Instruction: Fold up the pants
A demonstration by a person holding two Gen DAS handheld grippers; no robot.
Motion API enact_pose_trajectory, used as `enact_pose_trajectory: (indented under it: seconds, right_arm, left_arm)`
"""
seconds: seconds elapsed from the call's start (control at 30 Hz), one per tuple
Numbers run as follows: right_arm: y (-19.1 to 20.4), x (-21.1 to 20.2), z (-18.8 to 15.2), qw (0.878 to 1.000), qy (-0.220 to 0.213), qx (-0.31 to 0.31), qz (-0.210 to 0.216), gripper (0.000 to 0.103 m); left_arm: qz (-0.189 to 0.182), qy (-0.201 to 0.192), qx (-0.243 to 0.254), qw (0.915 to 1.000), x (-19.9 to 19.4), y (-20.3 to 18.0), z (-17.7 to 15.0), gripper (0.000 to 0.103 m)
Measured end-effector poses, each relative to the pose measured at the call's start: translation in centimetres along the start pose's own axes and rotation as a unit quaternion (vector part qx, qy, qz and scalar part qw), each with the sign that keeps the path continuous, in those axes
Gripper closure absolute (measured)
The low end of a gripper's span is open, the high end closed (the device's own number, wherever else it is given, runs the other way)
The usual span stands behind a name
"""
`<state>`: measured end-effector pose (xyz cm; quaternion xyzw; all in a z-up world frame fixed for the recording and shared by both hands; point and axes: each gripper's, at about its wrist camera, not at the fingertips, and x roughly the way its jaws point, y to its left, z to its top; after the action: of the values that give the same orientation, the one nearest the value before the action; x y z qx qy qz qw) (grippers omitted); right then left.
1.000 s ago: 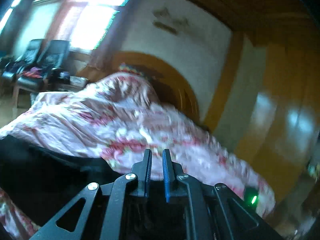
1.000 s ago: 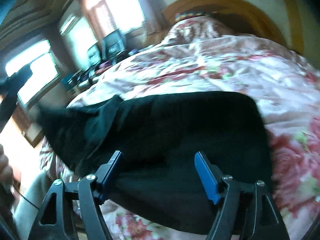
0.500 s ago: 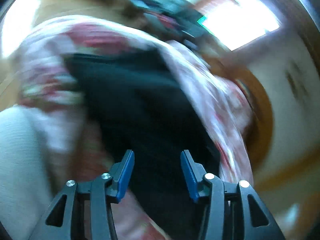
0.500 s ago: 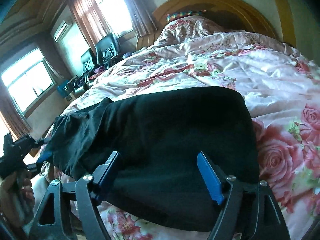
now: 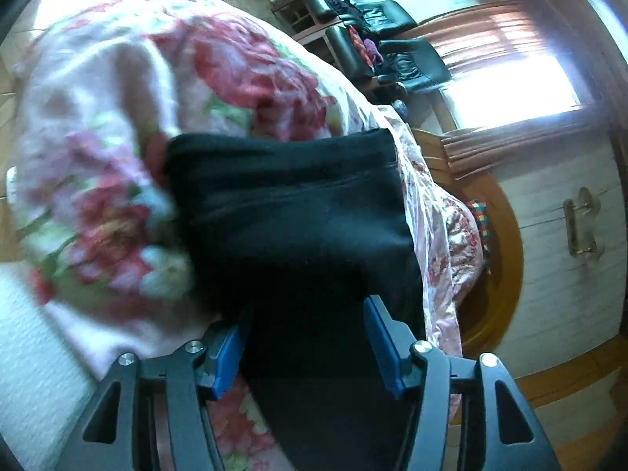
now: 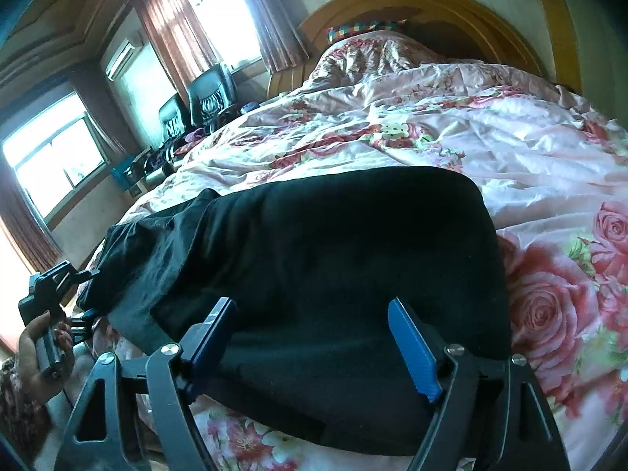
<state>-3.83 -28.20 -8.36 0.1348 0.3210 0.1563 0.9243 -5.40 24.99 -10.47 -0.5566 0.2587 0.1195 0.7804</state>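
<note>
Pants of soft black matte fabric (image 6: 333,259) lie on the near part of a bed, spread flat and already doubled into a broad rounded slab, with a looser, creased layer trailing off to the left.

Seen along the right gripper (image 6: 310,337), its two black metal fingers with ribbed blue pads (image 6: 412,349) stand spread wide over the near edge of the pants; whether the pads touch the cloth cannot be told, and they pinch nothing. To the left in the same view, a person's hand (image 6: 41,353) grips the black handle of the other tool at the far-left end of the garment.

Seen from the left gripper (image 5: 308,341), its jaws have just been opening and now stand apart, about half spread; the dark cloth (image 5: 298,227) lies between and beyond its blue pads (image 5: 382,349), but they do not press on it. From here a straight hemmed end of the pants shows at the far side.

Under the garment is a glossy, wrinkled pink quilt printed with large red roses (image 6: 549,306), bunched higher toward the arched orange wooden headboard (image 6: 431,4). A multicoloured checked pillow edge (image 6: 361,29) peeks out there. Farther left stand black padded chairs (image 6: 204,94), bright windows (image 6: 51,157) and reddish-brown curtains (image 6: 168,27).
</note>
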Motion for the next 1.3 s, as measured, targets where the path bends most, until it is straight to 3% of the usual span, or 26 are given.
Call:
enact_pose_trajectory:
  seconds: [0.07, 0.13, 0.33, 0.4, 0.47, 0.5, 0.7, 0.8, 1.0, 1.1, 1.17, 1.3]
  right_arm:
    - [0.0, 0.0, 0.0, 1.0, -0.001, 0.001, 0.0, 0.022]
    - [0.0, 0.0, 0.0, 1.0, 0.0, 0.001, 0.0, 0.022]
    - [0.0, 0.1, 0.0, 1.0, 0.0, -0.004, 0.0, 0.021]
    - [0.0, 0.1, 0.0, 1.0, 0.0, -0.005, 0.0, 0.021]
    - [0.0, 0.1, -0.1, 1.0, 0.0, -0.006, -0.002, 0.021]
    - [0.0, 0.1, -0.1, 1.0, 0.0, -0.006, -0.002, 0.02]
    - [0.1, 0.0, -0.1, 1.0, 0.002, -0.014, -0.006, 0.02]
    - [0.0, 0.0, 0.0, 1.0, 0.002, -0.009, -0.004, 0.02]
    - [-0.2, 0.0, 0.1, 1.0, 0.002, 0.001, 0.002, 0.02]
    - [-0.5, -0.2, 0.3, 1.0, 0.0, 0.014, 0.011, 0.02]
    - [-0.9, -0.6, 0.6, 0.999, -0.006, 0.031, 0.021, 0.02]
    - [-2.8, -1.6, 1.3, 0.996, -0.028, 0.086, 0.025, 0.02]
  left_arm:
    - [0.031, -0.038, 0.001, 0.9988, -1.8, 0.1, -0.6, 0.049]
    - [0.032, -0.072, 0.002, 0.9969, -2.0, -0.1, -0.6, 0.047]
    - [0.042, -0.005, 0.018, 0.9989, 2.0, 0.1, 1.3, 0.047]
    - [0.021, -0.006, 0.003, 0.9998, 2.1, 0.5, 1.9, 0.047]
    - [0.014, -0.004, 0.009, 0.9999, 2.2, 0.3, 2.2, 0.061]
    - [0.012, -0.004, 0.018, 0.9998, 2.1, 0.1, 2.1, 0.076]
    - [-0.037, -0.004, 0.042, 0.9985, -0.3, -3.0, 1.0, 0.082]
    - [-0.075, -0.005, 0.094, 0.9927, -1.4, -6.4, 0.0, 0.083]
    - [-0.136, 0.015, 0.21, 0.9681, -2.3, -13.8, -4.1, 0.084]
    - [-0.16, 0.022, 0.295, 0.9417, -2.9, -17.1, -7.3, 0.084]
    - [-0.181, 0.029, 0.357, 0.9159, -3.6, -19.2, -10.0, 0.084]
    - [-0.211, 0.062, 0.421, 0.88, -4.0, -21.1, -14.3, 0.084]
